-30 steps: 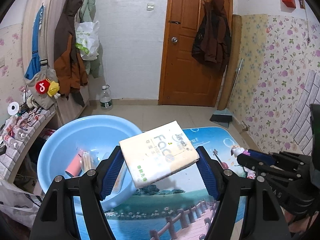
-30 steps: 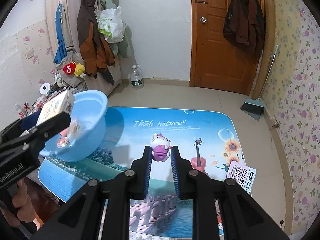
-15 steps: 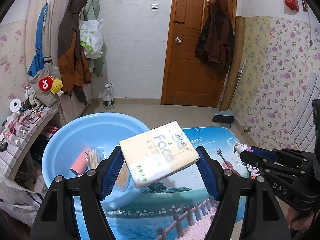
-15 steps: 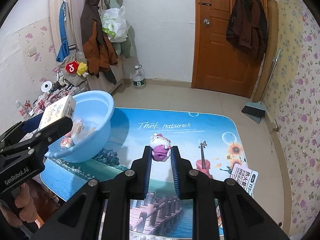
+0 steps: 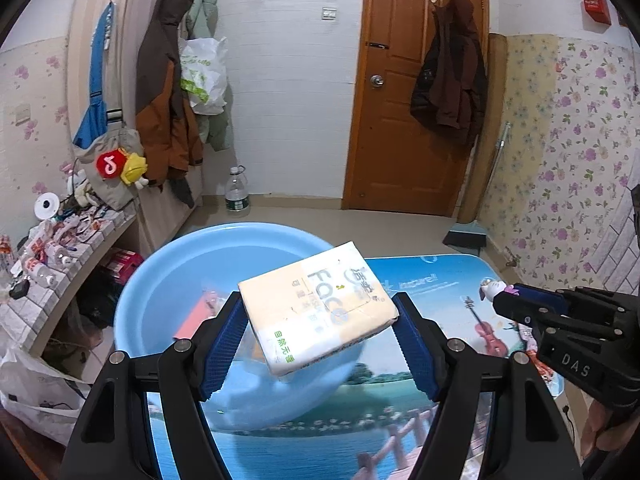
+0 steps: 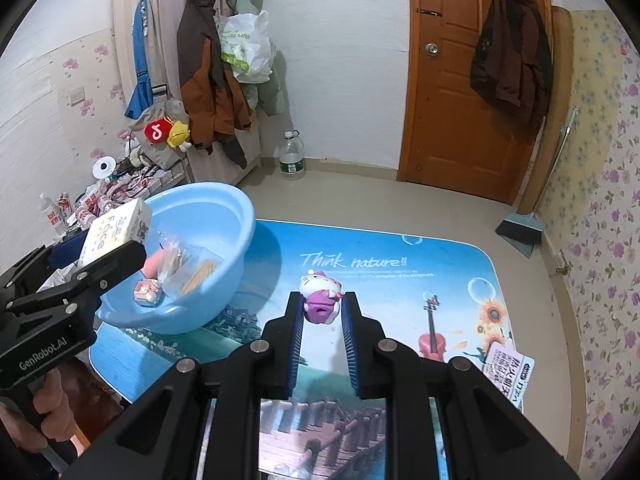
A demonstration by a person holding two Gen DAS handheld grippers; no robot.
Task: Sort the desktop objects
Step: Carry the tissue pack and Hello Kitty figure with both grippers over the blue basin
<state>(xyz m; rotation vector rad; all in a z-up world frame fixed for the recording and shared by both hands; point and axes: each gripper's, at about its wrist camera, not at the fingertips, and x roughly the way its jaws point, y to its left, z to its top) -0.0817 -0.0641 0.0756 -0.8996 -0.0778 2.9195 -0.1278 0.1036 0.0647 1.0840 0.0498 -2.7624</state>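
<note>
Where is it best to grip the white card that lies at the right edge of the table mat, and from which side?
Probably by the part that seems to overhang the mat's right edge. The white card lies flat, so there is little height to pinch from above. Coming in level from the right, one finger over and one under, looks safest for the right gripper, once it has released the Hello Kitty figure.

— Tissue pack (image 5: 318, 306): soft, glossy plastic wrap. Basin (image 5: 168, 276): smooth light-blue plastic, slightly shiny.

— Table mat (image 6: 384, 260): printed, glossy. Cat figurine (image 6: 320, 296): probably smooth plastic. Gripper pads (image 6: 297, 344): ribbed blue, matt; screws metal.
</note>
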